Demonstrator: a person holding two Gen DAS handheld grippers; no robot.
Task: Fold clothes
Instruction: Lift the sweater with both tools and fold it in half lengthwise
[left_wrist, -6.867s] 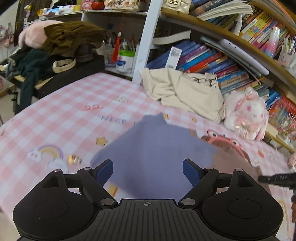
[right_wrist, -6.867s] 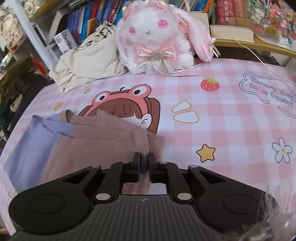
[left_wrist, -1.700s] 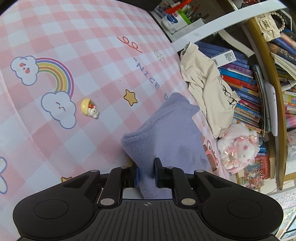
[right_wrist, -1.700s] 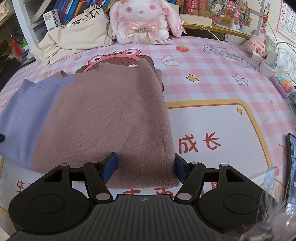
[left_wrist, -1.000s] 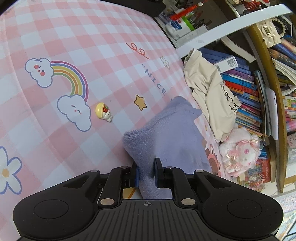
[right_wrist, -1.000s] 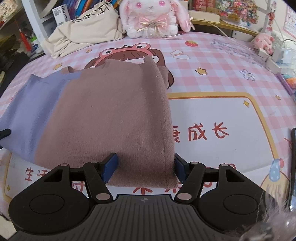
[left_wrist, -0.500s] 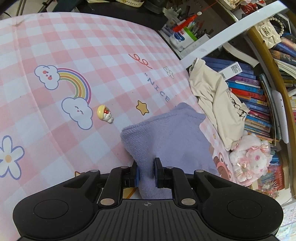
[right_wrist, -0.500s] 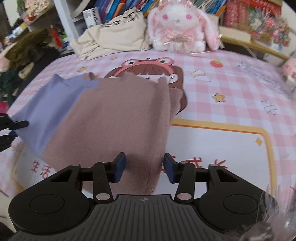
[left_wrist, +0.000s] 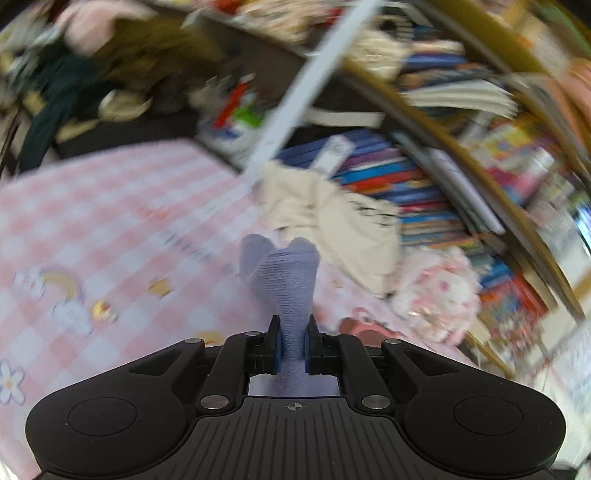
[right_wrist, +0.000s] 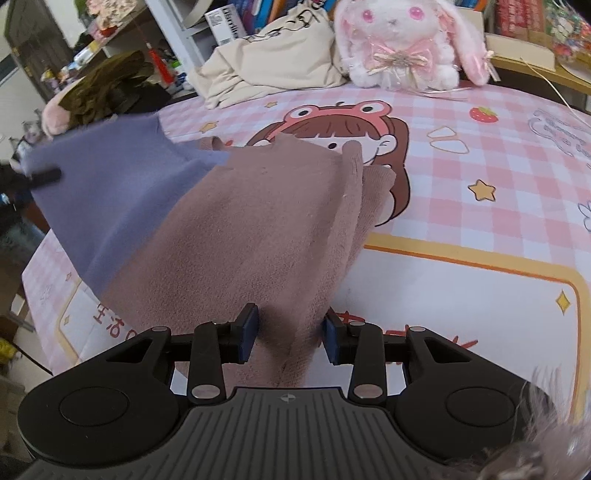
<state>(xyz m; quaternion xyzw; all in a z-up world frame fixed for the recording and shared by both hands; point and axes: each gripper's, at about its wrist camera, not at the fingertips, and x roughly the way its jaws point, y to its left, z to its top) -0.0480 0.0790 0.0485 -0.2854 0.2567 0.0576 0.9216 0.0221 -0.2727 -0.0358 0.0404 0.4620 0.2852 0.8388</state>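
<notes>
Lifting the soft lilac-and-mauve knit garment (right_wrist: 236, 221) off the pink checked tablecloth (right_wrist: 480, 155): left gripper (left_wrist: 293, 347) clenched on the lilac end, right gripper (right_wrist: 290, 334) parted around the mauve hem. Best closed before carrying over, edges level.

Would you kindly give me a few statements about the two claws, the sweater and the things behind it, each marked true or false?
1. The left claw is shut on the lilac end of the sweater. True.
2. The right claw is clamped tight on the brown end. False: its jaws stand apart with the brown fabric between them.
3. The plush rabbit lies on the sweater. False: it sits behind it, apart.
4. A cream garment lies beside the rabbit. True.
</notes>
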